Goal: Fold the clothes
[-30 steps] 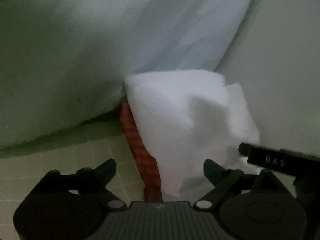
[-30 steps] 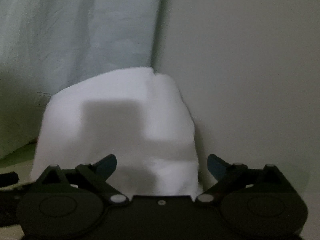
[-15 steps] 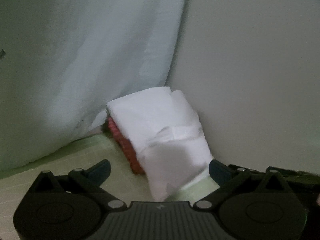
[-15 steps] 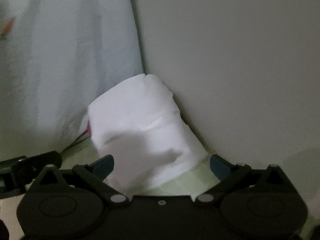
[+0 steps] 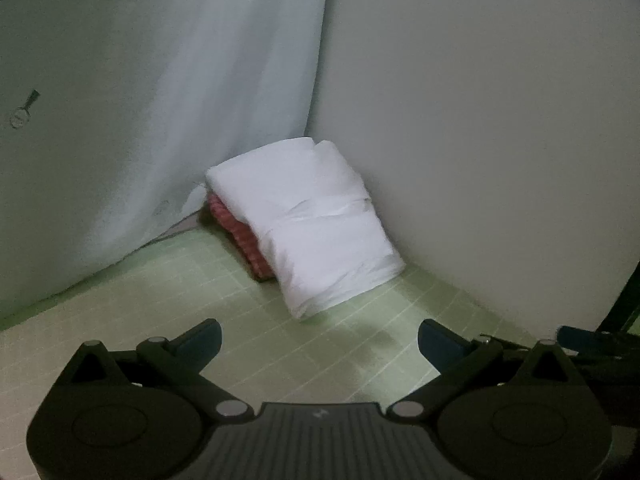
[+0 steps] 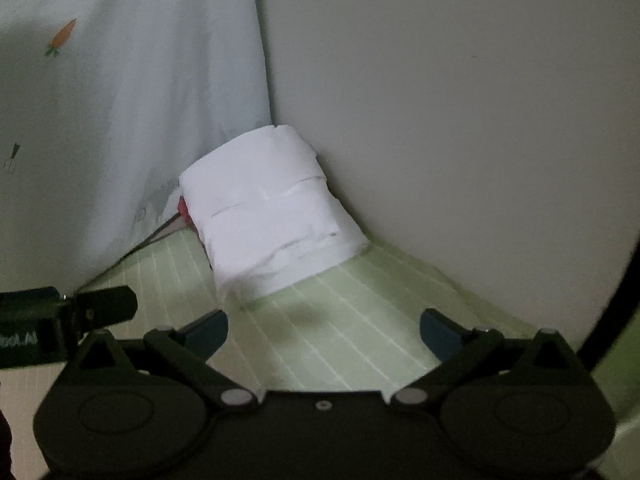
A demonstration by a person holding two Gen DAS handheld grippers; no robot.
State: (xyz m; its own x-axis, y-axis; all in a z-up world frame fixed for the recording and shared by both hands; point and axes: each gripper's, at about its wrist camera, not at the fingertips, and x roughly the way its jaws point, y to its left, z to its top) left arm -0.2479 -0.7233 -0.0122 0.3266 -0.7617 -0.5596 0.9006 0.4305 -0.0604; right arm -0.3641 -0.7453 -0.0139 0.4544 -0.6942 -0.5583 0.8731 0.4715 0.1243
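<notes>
A folded white cloth [image 5: 316,220] lies in the corner where a plain wall [image 5: 480,120] meets a pale sheet [image 5: 140,100] printed with carrots. It rests on top of a folded red cloth [image 5: 236,228], whose edge shows at its left side. Both sit on a green gridded mat [image 5: 200,300]. The left hand-held gripper [image 5: 319,340] hangs above the mat, near the stack but apart from it, jaws wide and holding nothing. The right hand-held gripper [image 6: 323,334] is likewise spread wide and grips nothing, just beside the left one.
</notes>
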